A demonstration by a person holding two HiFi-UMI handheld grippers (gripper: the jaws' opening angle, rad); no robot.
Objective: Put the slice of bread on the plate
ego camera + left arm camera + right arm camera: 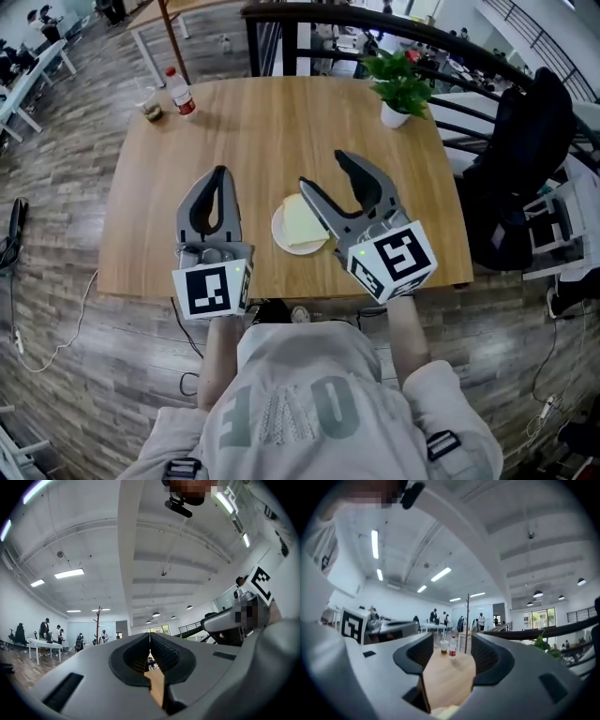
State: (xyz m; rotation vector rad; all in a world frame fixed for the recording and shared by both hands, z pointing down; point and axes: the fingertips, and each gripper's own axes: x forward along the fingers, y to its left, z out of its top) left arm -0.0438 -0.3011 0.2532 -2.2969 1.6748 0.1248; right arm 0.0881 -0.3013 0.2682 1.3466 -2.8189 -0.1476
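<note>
A pale slice of bread (302,223) lies on a small white plate (281,236) near the front of the wooden table (281,122). My right gripper (323,170) is open just right of the plate, and its near jaw reaches over the bread's right edge with nothing held. In the right gripper view the jaws (449,641) stand apart over bare table, with a bit of bread (443,711) at the bottom edge. My left gripper (220,172) is shut and empty, left of the plate. In the left gripper view it (150,640) points up at the ceiling.
A bottle with a red label (181,95) and a cup (150,110) stand at the table's far left corner. A potted plant (399,86) is at the far right. A black bag (520,159) sits off the table's right side, by a railing.
</note>
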